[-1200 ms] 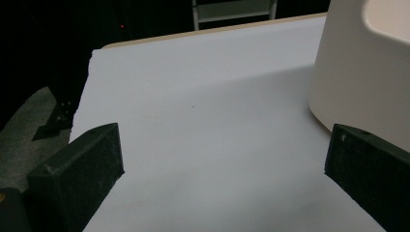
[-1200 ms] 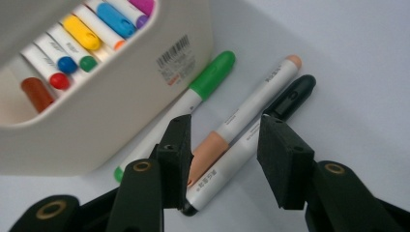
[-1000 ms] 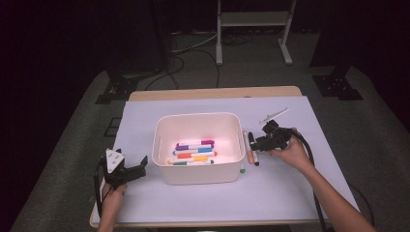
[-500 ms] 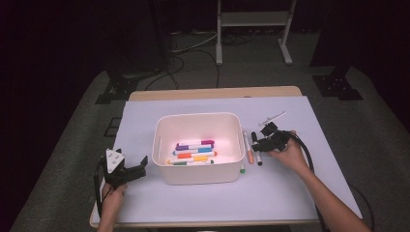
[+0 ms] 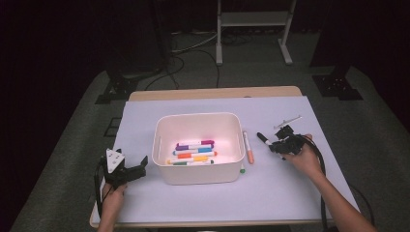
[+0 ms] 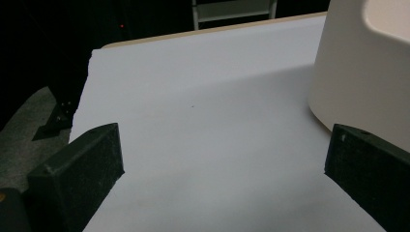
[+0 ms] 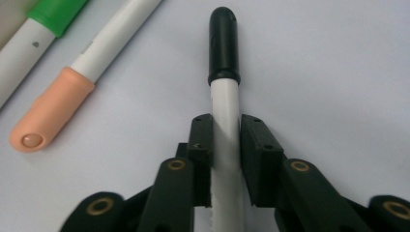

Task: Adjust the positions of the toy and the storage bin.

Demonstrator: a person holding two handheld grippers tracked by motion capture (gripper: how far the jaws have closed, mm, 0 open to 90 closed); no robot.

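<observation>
The black-capped marker has a white barrel and a rounded black cap; it lies at centre right of the high view, pinched between the right gripper's just-closed jaws. The left gripper (lower left) stands wide, holding nothing. A pale tabletop sits in a dark room.
</observation>
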